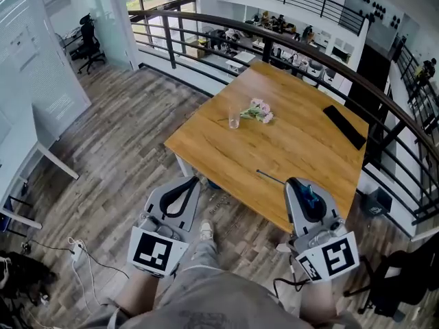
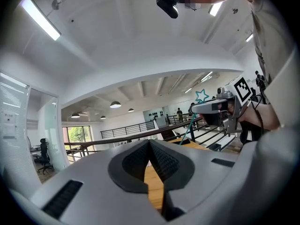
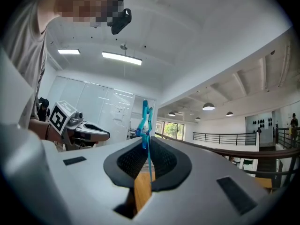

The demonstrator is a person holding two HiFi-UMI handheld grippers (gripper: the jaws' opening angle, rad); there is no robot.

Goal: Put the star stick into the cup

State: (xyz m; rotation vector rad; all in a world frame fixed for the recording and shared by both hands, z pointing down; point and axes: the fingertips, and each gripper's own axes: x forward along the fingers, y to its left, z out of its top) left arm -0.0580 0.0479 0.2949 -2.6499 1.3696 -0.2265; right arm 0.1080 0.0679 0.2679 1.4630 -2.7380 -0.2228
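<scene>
Mezzanine seen from above. A wood-plank floor (image 1: 123, 136) is bounded by a curved dark railing (image 1: 274, 36). A rectangular wooden worktop (image 1: 288, 149) stands at an angle to the viewer, its near corner just ahead of the person's knees.

Left gripper (image 1: 191, 181): held short of the worktop's near edge, over the floor. Its fingers are together with nothing between them (its own view shows only worktop through the slot below the tips).

Right gripper (image 1: 296, 182): held over the worktop's near corner, fingers clamped on the star stick (image 3: 144, 122). The blue star stands up past the fingertips in the right gripper view. From the head view, the thin shaft pokes out toward the worktop's middle.

A flat black slab (image 1: 344, 126) lies along the far right side of the worktop.

A small bunch of pink flowers (image 1: 259, 110) lies near the far left part of the worktop.

A clear glass cup (image 1: 234, 120) stands upright just beside the flowers, well apart from both grippers.
</scene>
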